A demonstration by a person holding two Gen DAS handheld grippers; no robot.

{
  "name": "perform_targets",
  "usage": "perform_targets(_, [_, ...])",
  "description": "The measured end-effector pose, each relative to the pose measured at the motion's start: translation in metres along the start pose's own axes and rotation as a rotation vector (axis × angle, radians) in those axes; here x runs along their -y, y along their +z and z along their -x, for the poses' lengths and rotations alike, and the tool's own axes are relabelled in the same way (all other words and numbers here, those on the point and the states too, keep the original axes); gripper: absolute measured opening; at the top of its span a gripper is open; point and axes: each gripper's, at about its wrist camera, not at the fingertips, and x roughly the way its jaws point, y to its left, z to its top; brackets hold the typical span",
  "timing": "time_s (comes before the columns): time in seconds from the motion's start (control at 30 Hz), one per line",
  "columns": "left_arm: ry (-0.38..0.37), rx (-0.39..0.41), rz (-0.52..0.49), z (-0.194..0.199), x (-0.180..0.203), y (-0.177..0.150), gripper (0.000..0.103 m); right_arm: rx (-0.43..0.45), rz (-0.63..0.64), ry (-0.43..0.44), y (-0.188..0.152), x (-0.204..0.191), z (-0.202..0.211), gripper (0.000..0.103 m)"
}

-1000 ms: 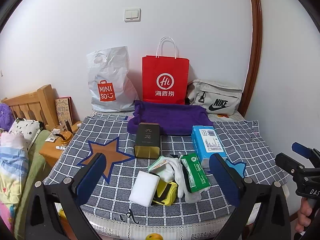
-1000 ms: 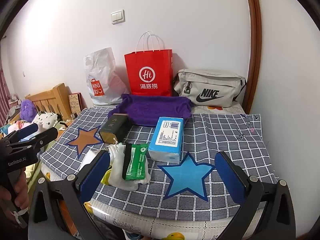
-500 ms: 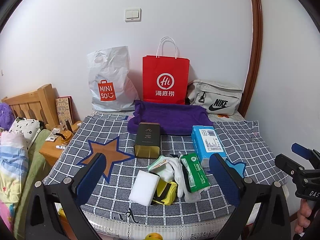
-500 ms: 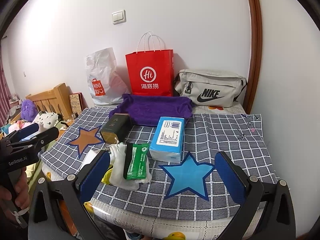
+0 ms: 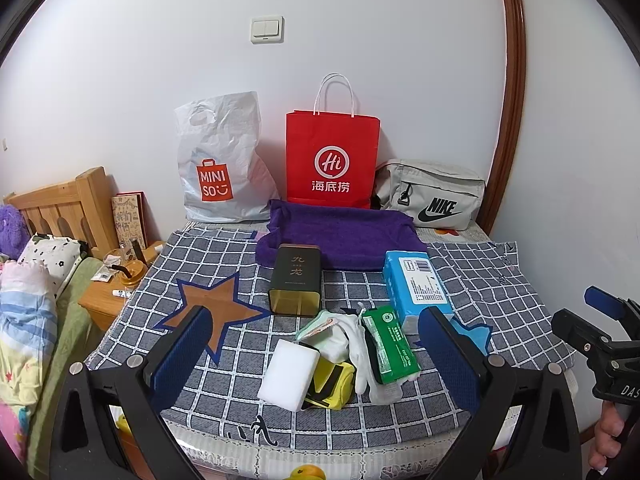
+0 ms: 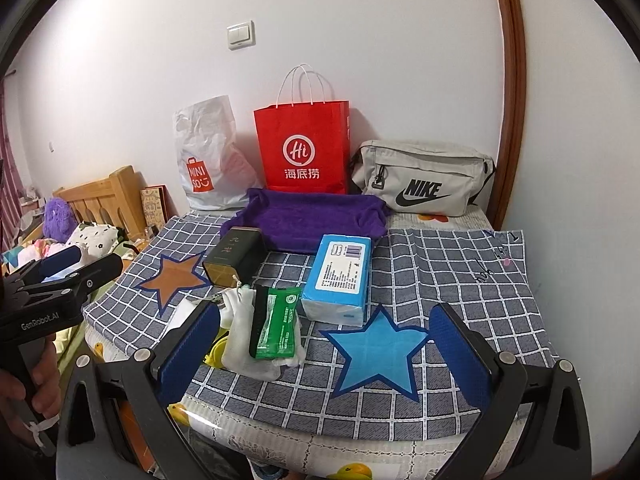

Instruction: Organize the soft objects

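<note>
Left wrist view: task not yet begun, by my reading; left claw (image 5: 316, 356) and right claw (image 6: 324, 348) both spread wide w/ nothing between pads, hovering off the surface's (image 5: 500, 280) near edge. Soft items, i.e. white sponge (image 5: 289, 375), yellow pouch (image 5: 334, 386), white gloves (image 5: 360, 356), green wipes pack (image 5: 390, 346) & blue tissue pack (image 5: 414, 284), lie jumbled just in front of/right of the dark tin (image 5: 296, 280); purple cloth (image 5: 340, 236) spread behind the tin.

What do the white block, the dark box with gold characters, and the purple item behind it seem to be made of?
White block: probably foam sponge; matte, with soft rounded edges.
Dark box: likely a metal tin; smooth sides and a gold-toned, slightly shiny end face.
Purple item: cloth, perhaps a plush towel; fuzzy surface, with soft folds at its edges.
</note>
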Motion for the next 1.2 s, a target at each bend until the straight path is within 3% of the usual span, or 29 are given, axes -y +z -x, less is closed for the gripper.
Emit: perform_targets(1.2, [0.000, 0.003, 0.003, 0.0019, -0.0019, -0.0010, 0.103, 0.021, 0.008, 0.008, -0.0018, -0.0023, 0.0077, 0.103])
